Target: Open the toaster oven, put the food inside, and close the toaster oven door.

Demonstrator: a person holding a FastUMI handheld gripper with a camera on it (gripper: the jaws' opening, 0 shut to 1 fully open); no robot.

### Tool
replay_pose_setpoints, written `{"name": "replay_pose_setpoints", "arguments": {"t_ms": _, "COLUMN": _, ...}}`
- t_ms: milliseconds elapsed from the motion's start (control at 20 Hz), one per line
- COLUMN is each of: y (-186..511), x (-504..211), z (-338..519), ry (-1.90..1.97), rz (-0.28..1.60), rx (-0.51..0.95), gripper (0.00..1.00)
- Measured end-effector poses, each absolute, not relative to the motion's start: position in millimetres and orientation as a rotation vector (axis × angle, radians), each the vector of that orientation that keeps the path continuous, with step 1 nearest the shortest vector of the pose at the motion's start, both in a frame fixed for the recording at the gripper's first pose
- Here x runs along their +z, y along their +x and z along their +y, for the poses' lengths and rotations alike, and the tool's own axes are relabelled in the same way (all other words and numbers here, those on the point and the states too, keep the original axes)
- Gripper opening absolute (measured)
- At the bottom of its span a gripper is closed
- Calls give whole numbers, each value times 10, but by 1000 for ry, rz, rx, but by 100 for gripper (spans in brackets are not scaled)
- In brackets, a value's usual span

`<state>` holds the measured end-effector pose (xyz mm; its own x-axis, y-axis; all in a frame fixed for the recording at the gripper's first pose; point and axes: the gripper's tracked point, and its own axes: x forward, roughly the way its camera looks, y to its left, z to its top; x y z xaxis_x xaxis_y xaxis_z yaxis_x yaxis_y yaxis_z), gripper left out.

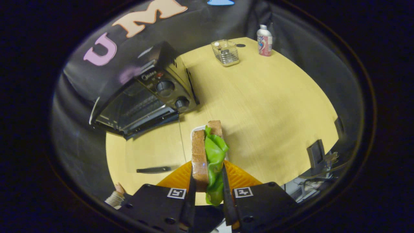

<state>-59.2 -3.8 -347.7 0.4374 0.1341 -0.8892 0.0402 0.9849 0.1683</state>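
My black fingers (194, 191) are clamped on the sandwich (208, 155), one on each side of it, low in the middle of the frame. It's a toy-looking thing: brown bread slices with a floppy bright green lettuce leaf stuck between them, the lettuce bulging out toward the right finger. It sits upright between the fingers and pokes out well ahead of them. Just behind it I can see a bit of white plate rim (195, 129), and an orange ribbed mat (241, 178) spreads out under the fingers on both sides.

The black toaster oven (145, 97) is in the upper left of the frame, on the pale yellow wooden counter (275, 113), backed up against the black cloth wall. Its glass door (136, 111) looks shut to me, with the rack showing through the glass, and the two round knobs (165, 88) sit on the panel at its right. It's well apart from the sandwich.

Far across the counter, top middle of the frame, there's a small clear square container (225, 52), and near it to the right a white plastic bottle with a pink label (264, 40). Something dark and thin (153, 169) lies on the counter lower left; can't tell what it is.
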Motion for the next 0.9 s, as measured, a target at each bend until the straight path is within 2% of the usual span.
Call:
{"name": "replay_pose_setpoints", "arguments": {"t_ms": 400, "y": -501, "x": -3020, "z": 910, "ry": 713, "rz": 932, "rx": 198, "gripper": 39}}
{"name": "replay_pose_setpoints", "arguments": {"t_ms": 600, "y": -416, "x": -3194, "z": 1360, "ry": 951, "rz": 883, "rx": 230, "gripper": 39}}
{"name": "replay_pose_setpoints", "arguments": {"t_ms": 900, "y": -182, "x": -3627, "z": 1906, "ry": 1096, "rz": 878, "rx": 249, "gripper": 39}}
